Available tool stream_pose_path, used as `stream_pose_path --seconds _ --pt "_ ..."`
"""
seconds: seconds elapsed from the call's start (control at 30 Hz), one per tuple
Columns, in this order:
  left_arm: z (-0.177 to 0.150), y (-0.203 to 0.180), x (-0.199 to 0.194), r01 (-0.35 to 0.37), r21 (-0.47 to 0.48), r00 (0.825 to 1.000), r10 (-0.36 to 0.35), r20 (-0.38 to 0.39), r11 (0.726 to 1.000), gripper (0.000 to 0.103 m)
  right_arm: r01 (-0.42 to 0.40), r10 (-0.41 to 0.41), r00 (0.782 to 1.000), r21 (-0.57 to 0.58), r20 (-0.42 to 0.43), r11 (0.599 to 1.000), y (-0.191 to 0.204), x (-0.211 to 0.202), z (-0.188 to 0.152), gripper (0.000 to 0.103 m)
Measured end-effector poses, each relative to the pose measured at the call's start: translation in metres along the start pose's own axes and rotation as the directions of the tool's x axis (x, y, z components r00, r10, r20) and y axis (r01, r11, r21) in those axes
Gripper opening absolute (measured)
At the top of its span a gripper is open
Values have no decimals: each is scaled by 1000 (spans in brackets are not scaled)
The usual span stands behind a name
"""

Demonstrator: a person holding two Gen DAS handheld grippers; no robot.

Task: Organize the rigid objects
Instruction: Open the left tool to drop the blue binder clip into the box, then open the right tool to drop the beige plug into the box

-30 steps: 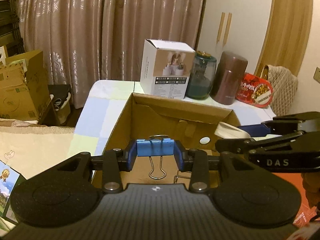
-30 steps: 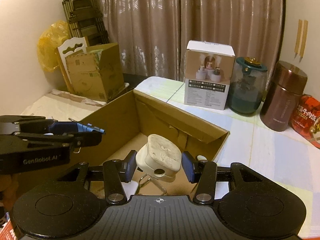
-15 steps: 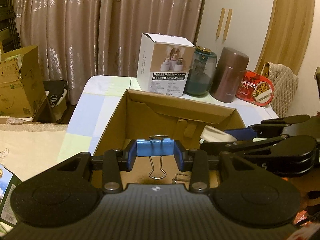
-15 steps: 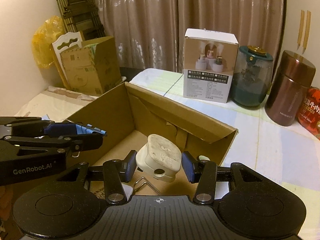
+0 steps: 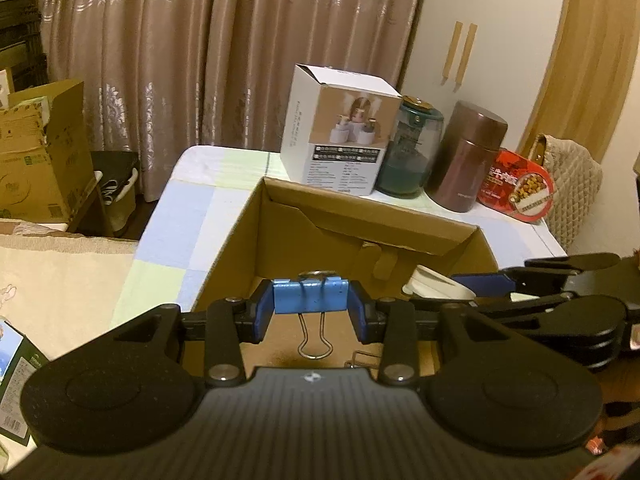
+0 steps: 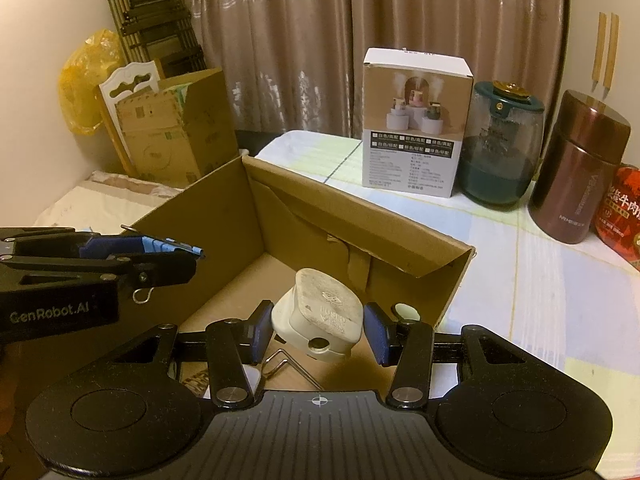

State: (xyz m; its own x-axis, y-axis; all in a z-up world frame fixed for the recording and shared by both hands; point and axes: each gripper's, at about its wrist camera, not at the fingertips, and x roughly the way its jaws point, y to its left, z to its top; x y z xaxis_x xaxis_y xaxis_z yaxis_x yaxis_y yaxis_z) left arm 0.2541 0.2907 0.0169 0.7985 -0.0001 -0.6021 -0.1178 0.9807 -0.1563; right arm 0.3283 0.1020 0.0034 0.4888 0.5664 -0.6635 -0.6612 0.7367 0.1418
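Note:
My left gripper (image 5: pixel 311 312) is shut on a blue binder clip (image 5: pixel 308 295), whose wire handle hangs down between the pads. It hovers over the near side of an open cardboard box (image 5: pixel 360 216). My right gripper (image 6: pixel 318 330) is shut on a white plug adapter (image 6: pixel 320 320), held above the same box (image 6: pixel 360 236). In the right wrist view the left gripper (image 6: pixel 160 256) with the clip shows at the left edge. In the left wrist view the right gripper (image 5: pixel 500 284) reaches in from the right with the white adapter (image 5: pixel 436 282). A loose wire piece (image 6: pixel 288 364) lies on the box floor.
Behind the box on the pale checked tablecloth (image 6: pixel 520 272) stand a white product carton (image 6: pixel 414 124), a teal glass jar (image 6: pixel 502 148), a brown canister (image 6: pixel 576 176) and a red tin (image 5: pixel 516 186). More cardboard boxes (image 6: pixel 172 128) and a folded ladder (image 6: pixel 156 28) stand at the back left.
The right gripper with the adapter has edged forward and a little lower over the box. The left gripper keeps the clip in about the same spot.

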Motion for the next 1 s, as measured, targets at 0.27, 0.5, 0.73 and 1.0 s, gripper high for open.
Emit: stream_pose_path --seconds 0.27,0.5,0.73,1.0 --pt "1 3 -5 2 -13 1000 -2 22 1000 40 -1 1 1000 12 6 1000 -2 -2 1 46" --pt "0 1 -2 -4 -3 1000 4 2 1000 40 1 -1 1000 13 7 1000 -3 -3 1 46" --pt "-1 1 -1 -5 -1 1000 5 -5 1000 40 8 -8 1000 12 6 1000 -5 -4 2 46" --pt "-2 0 -1 -1 -3 1000 1 -9 1000 40 18 -18 1000 7 -1 1000 -4 -2 3 46"
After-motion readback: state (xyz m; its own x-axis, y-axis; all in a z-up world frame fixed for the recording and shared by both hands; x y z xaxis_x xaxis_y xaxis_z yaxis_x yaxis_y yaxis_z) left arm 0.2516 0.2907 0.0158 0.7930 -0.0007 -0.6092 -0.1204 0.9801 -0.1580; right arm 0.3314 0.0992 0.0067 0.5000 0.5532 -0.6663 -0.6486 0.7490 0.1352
